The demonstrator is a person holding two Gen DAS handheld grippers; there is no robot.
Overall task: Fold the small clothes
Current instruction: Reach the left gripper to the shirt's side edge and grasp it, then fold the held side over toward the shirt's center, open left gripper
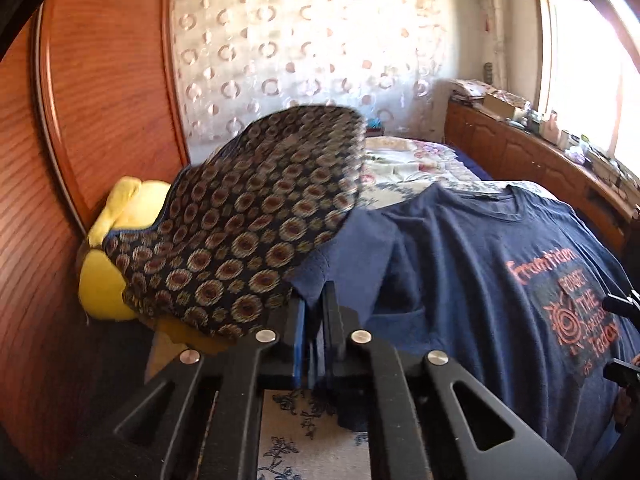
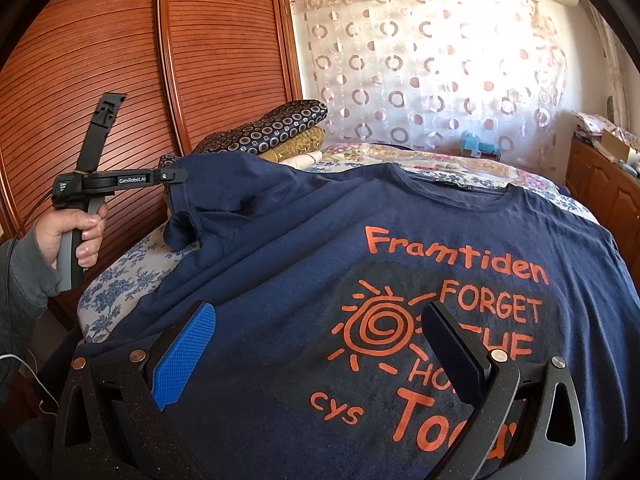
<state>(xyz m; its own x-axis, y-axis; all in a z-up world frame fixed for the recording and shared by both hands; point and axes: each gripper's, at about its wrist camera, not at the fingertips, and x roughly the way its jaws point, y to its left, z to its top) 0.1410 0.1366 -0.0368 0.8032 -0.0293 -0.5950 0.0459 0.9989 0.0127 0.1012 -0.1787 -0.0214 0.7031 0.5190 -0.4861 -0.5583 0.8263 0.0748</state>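
A navy T-shirt (image 2: 360, 240) with orange print lies face up on the bed; it also fills the right half of the left wrist view (image 1: 460, 260). My left gripper (image 1: 315, 312) is shut on the hem of the shirt's left sleeve (image 1: 320, 268). In the right wrist view the left gripper (image 2: 173, 179) holds that sleeve (image 2: 224, 192) lifted off the bed, with a person's hand (image 2: 76, 236) on its handle. My right gripper (image 2: 316, 344) hovers open over the printed chest, nothing between its fingers. Its fingertips show at the right edge of the left wrist view (image 1: 620, 308).
A dark circle-patterned fabric pile (image 1: 248, 232) and a yellow cushion (image 1: 108, 256) lie against the wooden wardrobe doors (image 2: 120, 60) to the left. The floral bedspread (image 2: 120, 280) shows beside the shirt. A cluttered wooden cabinet (image 1: 540, 160) runs under the window on the right.
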